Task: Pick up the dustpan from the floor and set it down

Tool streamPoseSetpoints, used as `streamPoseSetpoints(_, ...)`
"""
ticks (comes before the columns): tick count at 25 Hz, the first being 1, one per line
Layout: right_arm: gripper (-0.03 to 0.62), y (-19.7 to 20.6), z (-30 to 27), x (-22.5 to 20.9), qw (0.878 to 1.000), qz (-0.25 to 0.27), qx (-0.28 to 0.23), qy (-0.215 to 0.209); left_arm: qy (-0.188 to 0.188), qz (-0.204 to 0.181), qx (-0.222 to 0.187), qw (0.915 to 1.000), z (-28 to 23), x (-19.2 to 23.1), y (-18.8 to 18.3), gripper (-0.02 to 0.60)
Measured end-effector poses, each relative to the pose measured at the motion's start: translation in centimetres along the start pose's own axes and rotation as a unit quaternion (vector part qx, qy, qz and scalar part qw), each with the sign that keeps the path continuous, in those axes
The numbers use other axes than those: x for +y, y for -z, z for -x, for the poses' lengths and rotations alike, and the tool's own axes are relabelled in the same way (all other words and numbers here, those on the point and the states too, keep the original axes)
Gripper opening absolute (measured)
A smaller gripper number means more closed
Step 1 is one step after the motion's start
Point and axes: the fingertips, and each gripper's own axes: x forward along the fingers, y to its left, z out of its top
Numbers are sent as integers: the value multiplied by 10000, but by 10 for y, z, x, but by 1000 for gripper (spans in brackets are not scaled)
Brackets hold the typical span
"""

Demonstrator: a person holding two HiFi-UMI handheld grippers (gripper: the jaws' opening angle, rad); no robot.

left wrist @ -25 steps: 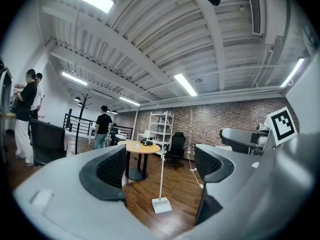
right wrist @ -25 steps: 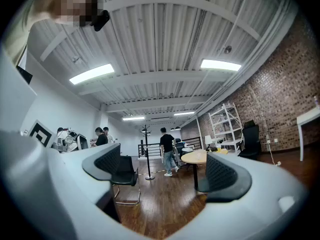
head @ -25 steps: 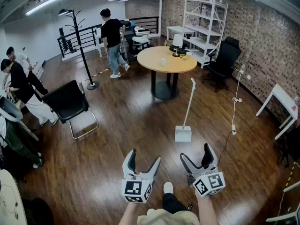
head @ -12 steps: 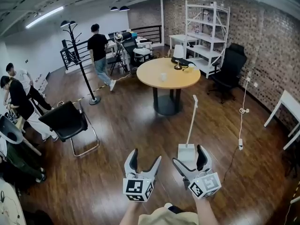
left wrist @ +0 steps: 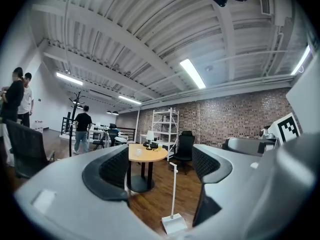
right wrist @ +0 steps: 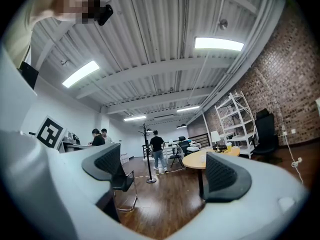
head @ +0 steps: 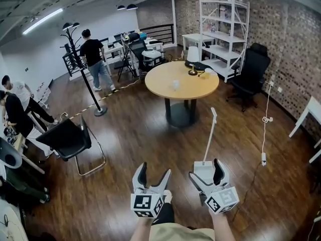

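**Dustpan on floor, both grippers empty above it**

Dustpan (head: 209,138): white, standing on the dark wood floor (head: 130,134), pan flat down, long handle up and leaning slightly. It sits between the person and the round table (head: 182,82), well clear of the table's foot. In the left gripper view the dustpan (left wrist: 173,204) shows low and far off, framed in the gap between the jaws.

Right gripper (head: 205,170): jaws apart. In the head view its outline overlaps the pan, but the right gripper (right wrist: 160,171) view has only open room between the pads, so nothing is held. No contact with the dustpan can be made out.

Left gripper (head: 154,170): just beside the right one, held level. The jaws are closing, with nothing between them; the left gripper (left wrist: 162,169) view confirms the pads are bare.

Surroundings:
- A black chair (head: 67,139) stands to the left.
- A coat stand (head: 83,69) is behind the chair, with a person (head: 93,56) walking near it.
- White shelving (head: 223,29) and a black office chair (head: 253,69) stand against the brick wall (head: 296,39).
- A cable (head: 264,134) hangs down to the floor at right.
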Motion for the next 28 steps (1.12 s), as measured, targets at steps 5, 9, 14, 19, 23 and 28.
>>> streamPoseSetpoints(5, 518, 4, -78, -44, 9997, 112, 38, 206, 307, -5, 67, 9995, -88, 34, 3, 373)
streamPoseSetpoints(9, 518, -2, -164, -77, 9990, 306, -16, 319, 459, -139, -4, 9988, -170, 73, -11, 373)
streamPoseSetpoints(14, 518, 1, -263, -120, 9986, 397, -45, 337, 750, -297, -24, 9967, -268, 117, -22, 361)
streamPoseSetpoints(19, 518, 22, -309, -166, 9967, 433, 42, 687, 964, -200, 35, 9951, -343, 146, -15, 350)
streamPoseSetpoints(23, 518, 35, -316, -208, 9918, 558, 236, 1123, 1328, -180, 225, 9907, -392, 136, 0, 349)
streamPoseSetpoints(28, 518, 57, -291, -260, 9794, 672, 591, 1808, 1982, -219, 549, 9784, -436, 95, 26, 348)
